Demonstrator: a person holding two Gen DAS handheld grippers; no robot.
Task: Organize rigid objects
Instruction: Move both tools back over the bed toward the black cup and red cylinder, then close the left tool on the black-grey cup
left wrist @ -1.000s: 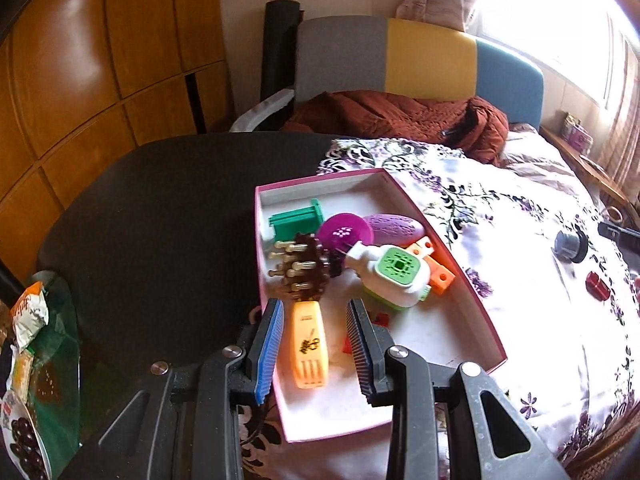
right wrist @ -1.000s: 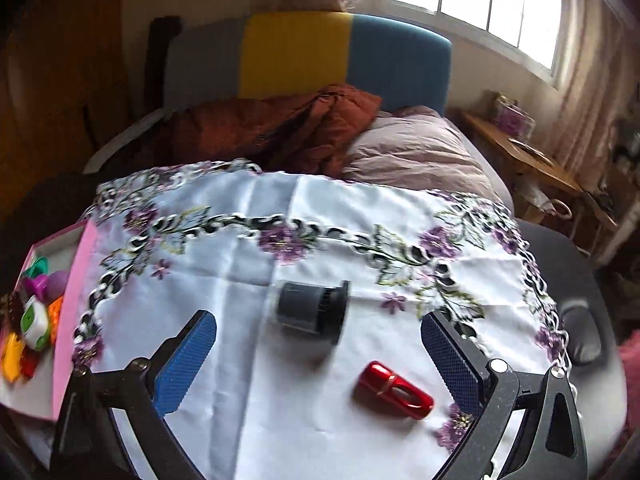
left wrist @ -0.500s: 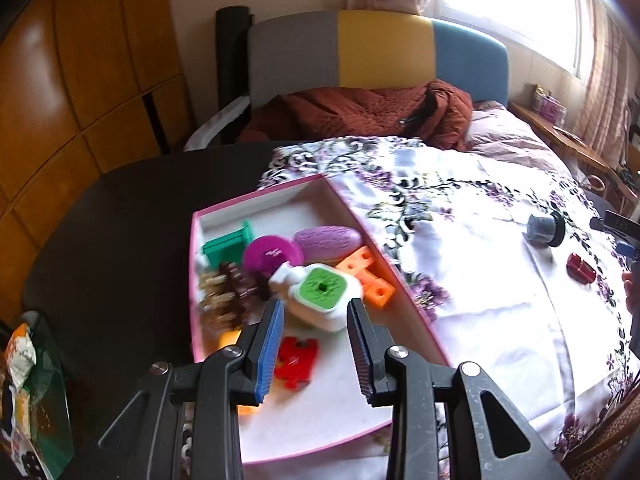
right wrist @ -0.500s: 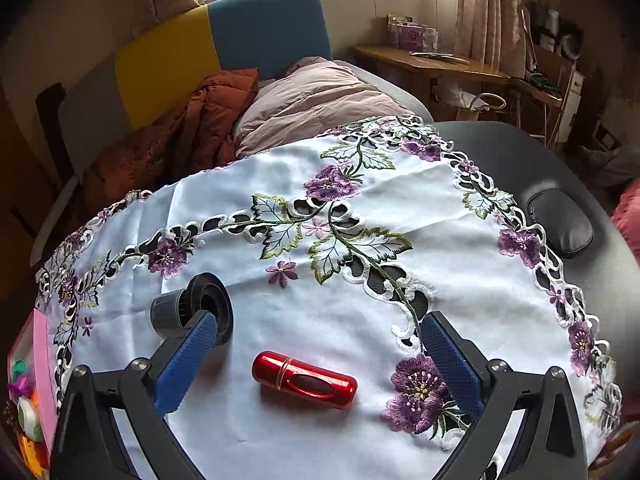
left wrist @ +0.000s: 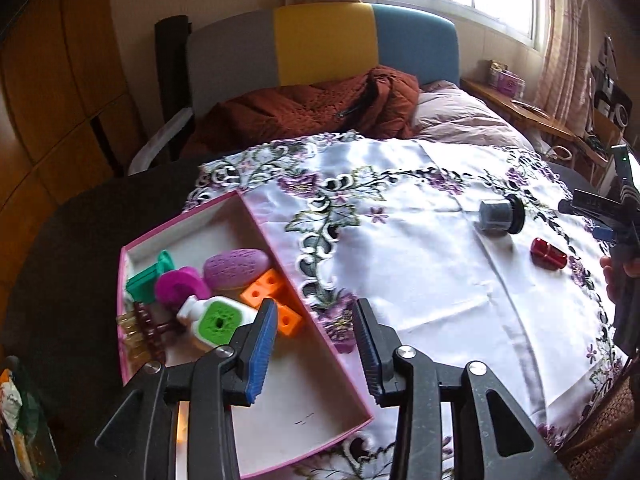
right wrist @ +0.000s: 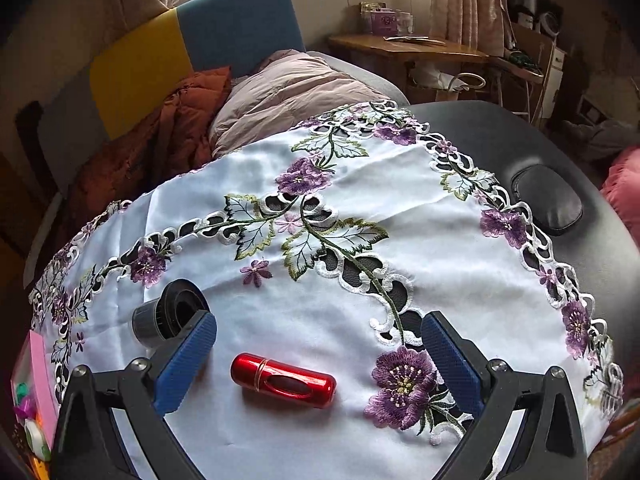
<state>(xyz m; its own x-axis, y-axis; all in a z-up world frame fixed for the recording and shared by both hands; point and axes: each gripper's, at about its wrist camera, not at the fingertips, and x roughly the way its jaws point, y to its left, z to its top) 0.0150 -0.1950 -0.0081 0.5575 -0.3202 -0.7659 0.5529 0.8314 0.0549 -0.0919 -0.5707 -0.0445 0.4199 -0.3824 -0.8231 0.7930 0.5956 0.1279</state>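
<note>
Jaws of the left gripper (left wrist: 316,344) opening, nothing between them, poised over the right wall of the pink box (left wrist: 340,360) at the worktop's left edge. Jaws of the right gripper (right wrist: 318,354) spread wide, empty, straddling the red cylinder (right wrist: 283,381) lying on its side on the embroidered tablecloth (right wrist: 400,216) toward the worktop's near edge. Just beside the left pad, a grey lens cap (right wrist: 168,314). Inside the box, an orange block (left wrist: 272,296), a purple oval (left wrist: 236,268), a green-topped bottle (left wrist: 218,320).
</note>
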